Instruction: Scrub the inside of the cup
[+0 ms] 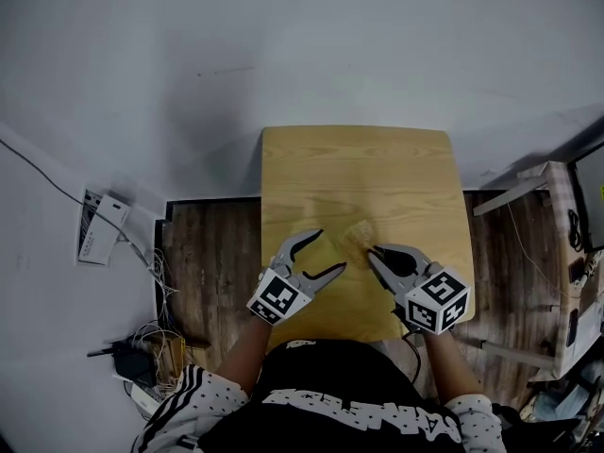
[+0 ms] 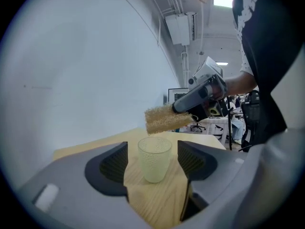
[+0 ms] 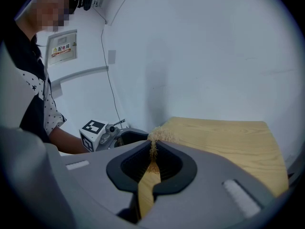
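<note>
My left gripper (image 1: 329, 251) gapes wide around the upright, pale yellow, dimpled translucent cup (image 2: 155, 159) without touching it; my right gripper (image 3: 153, 149) pinches a tan sponge (image 2: 162, 119).

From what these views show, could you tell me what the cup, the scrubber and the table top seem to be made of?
The cup: likely translucent plastic or glass, pale yellowish; its wall lets light through and shows a dimpled pattern.
The scrubber: coarse tan fibre, loofah-like, with a frayed open weave.
The table top: light wood or wood-look laminate, matte, with grain lines; which, I cannot tell.
</note>
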